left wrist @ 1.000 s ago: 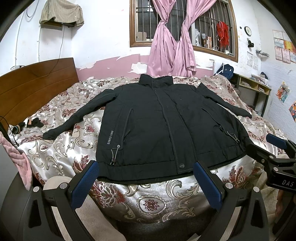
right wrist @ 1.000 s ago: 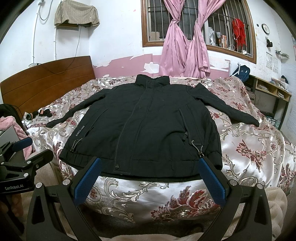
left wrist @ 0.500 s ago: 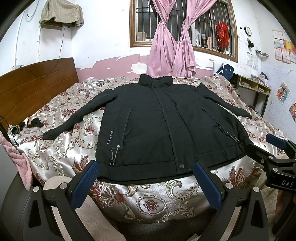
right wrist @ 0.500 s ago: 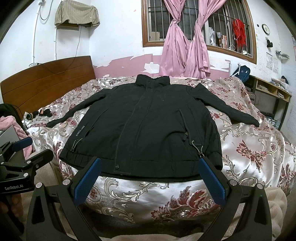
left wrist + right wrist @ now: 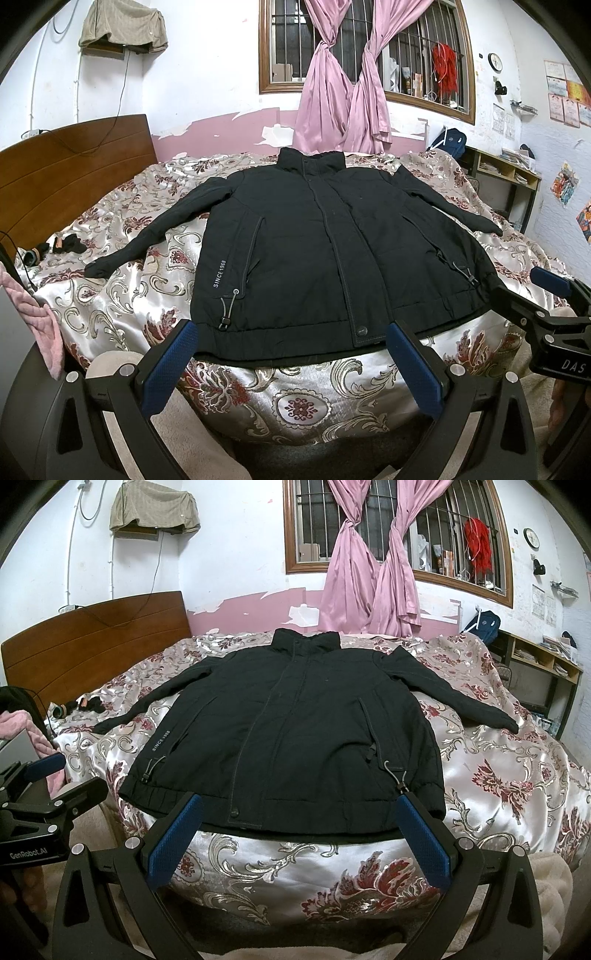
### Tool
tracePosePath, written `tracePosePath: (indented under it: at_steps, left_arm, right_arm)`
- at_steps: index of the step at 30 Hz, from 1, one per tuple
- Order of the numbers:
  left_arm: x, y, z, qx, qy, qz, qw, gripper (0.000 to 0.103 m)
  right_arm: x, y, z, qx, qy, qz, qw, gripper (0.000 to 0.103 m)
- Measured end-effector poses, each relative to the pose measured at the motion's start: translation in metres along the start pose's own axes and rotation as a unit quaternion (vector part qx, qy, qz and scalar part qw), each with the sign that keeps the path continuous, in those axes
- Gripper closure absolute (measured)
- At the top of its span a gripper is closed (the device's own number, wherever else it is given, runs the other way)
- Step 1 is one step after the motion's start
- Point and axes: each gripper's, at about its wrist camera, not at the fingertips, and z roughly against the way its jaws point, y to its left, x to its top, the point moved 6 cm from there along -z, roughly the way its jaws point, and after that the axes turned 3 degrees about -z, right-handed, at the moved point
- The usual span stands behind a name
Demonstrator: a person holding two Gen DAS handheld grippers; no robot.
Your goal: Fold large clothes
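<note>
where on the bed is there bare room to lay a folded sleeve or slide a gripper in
Bare bedspread lies right of the jacket, below its right sleeve. Another patch sits between the left sleeve and the hem. Crowded near the headboard, where small dark items lie.

Left gripper [image 5: 291, 363] and right gripper [image 5: 299, 834] hover level, fingers spread.

Premises: a lived-in domestic bedroom. A bed with a floral satin bedspread [image 5: 110, 295] and a wooden headboard [image 5: 70, 173] fills most of the room. A barred window [image 5: 388, 528] with knotted pink curtains [image 5: 369, 587] is set in a white wall with peeling pink paint. A wall clock [image 5: 495, 61], a low wooden shelf unit [image 5: 543, 661] and posters [image 5: 565, 181] stand at the right.
</note>
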Motion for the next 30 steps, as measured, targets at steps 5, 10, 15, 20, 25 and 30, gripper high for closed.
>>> tracePosePath:
  at_steps: [5, 10, 15, 20, 25, 30]
  left_arm:
    - [0.000, 0.000, 0.000, 0.000, 0.000, 0.000, 1.0000, 0.000]
    - [0.000, -0.001, -0.001, -0.001, 0.004, 0.000, 1.0000, 0.000]
    - [-0.001, 0.000, -0.004, -0.006, 0.010, 0.001, 0.9999, 0.000]
    - [0.000, -0.003, -0.014, -0.012, 0.022, 0.006, 0.9997, 0.000]
    - [0.005, -0.002, -0.031, -0.007, 0.038, 0.010, 0.9992, 0.000]
    - [0.016, -0.002, -0.055, 0.003, 0.056, 0.011, 0.9984, 0.000]
  right_arm:
    - [0.000, 0.000, 0.000, 0.000, 0.000, 0.000, 1.000, 0.001]
    - [0.000, 0.000, 0.000, -0.001, 0.001, 0.000, 1.000, 0.001]
    - [0.000, 0.000, 0.000, -0.001, 0.001, -0.001, 1.000, 0.001]
    - [0.001, -0.001, -0.007, -0.002, 0.008, -0.002, 1.000, 0.001]
    - [0.000, -0.009, -0.018, -0.006, 0.022, -0.009, 1.000, 0.001]
    - [0.005, -0.017, -0.036, -0.019, 0.042, -0.019, 0.999, 0.001]
